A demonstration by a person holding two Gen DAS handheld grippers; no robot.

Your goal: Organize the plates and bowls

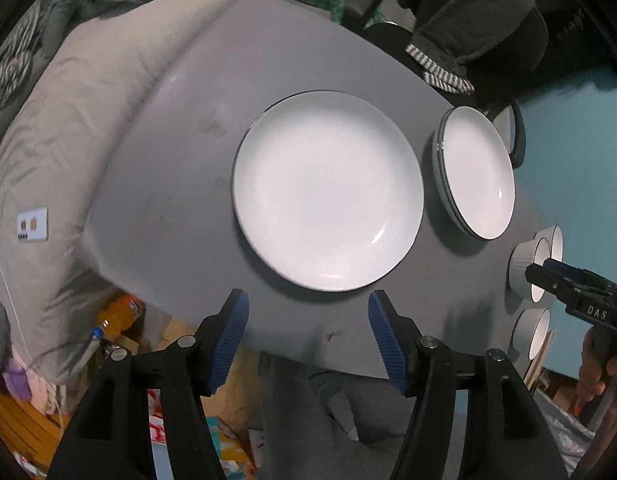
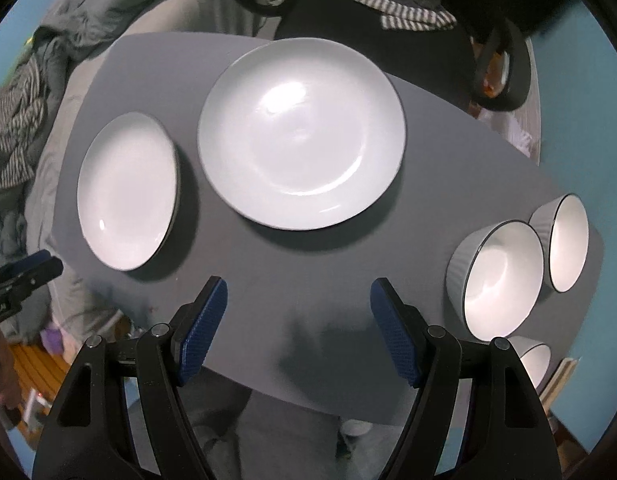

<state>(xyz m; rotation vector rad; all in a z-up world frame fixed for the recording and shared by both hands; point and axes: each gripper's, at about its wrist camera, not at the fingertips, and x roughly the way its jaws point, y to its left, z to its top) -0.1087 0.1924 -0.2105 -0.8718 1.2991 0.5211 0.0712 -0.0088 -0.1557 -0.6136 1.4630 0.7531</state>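
A white plate [image 1: 328,188] lies on the grey table [image 1: 180,160] just ahead of my open, empty left gripper [image 1: 308,312]. To its right is a stack of white plates [image 1: 478,172]. Three white ribbed bowls stand at the right edge: two close together [image 1: 526,268] and one nearer [image 1: 532,332]. In the right wrist view the stack [image 2: 300,132] is ahead of my open, empty right gripper [image 2: 298,300], the single plate [image 2: 126,190] lies left, and the bowls [image 2: 500,276] [image 2: 568,240] [image 2: 534,356] stand right. The right gripper [image 1: 548,276] also shows in the left wrist view.
A bed with grey bedding [image 1: 68,120] lies left of the table. A dark chair with clothes [image 2: 388,12] stands behind it. The wall [image 1: 580,140] is teal. Clutter and an orange bottle [image 1: 120,316] lie on the floor below the table's near edge.
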